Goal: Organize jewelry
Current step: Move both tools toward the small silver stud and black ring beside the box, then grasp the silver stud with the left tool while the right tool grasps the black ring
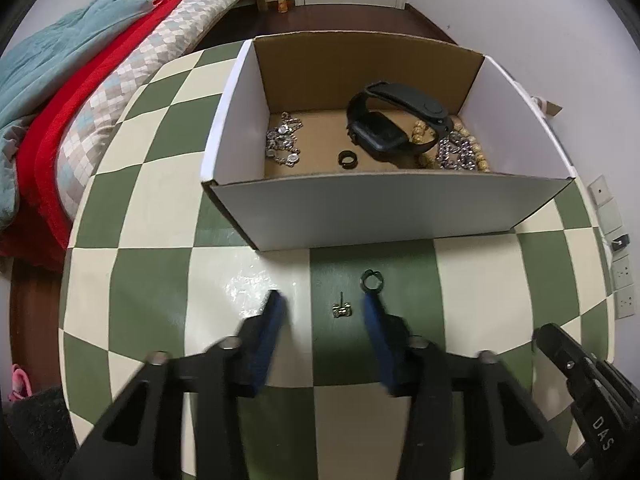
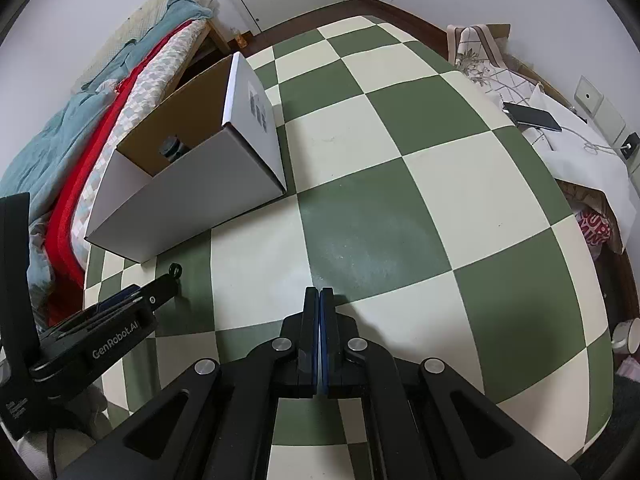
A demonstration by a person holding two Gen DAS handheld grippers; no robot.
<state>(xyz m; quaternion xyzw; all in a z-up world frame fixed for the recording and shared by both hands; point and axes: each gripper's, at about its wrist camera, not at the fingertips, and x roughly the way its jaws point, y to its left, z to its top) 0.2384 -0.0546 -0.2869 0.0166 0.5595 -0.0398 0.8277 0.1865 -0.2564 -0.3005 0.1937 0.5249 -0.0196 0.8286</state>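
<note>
An open cardboard box [image 1: 384, 208] stands on the checkered table [image 1: 160, 272]. It holds a black smartwatch [image 1: 380, 132], a silver chain [image 1: 285, 140], a dark ring [image 1: 347, 159], a silver link bracelet [image 1: 456, 154] and a bead bracelet [image 1: 478, 150]. On the table in front lie a small stud earring [image 1: 342, 309] and a dark ring [image 1: 372, 280]. My left gripper [image 1: 322, 300] is open, low over the table, with the earring between its fingers. My right gripper [image 2: 319, 294] is shut and empty over the table, right of the box [image 2: 192, 192].
A bed with red and teal blankets [image 1: 60, 92] lies left of the table. A phone [image 2: 532, 117] and cable lie on white cloth at the right. Wall sockets [image 1: 616, 240] line the right wall. A cup [image 2: 628, 336] sits at the far right.
</note>
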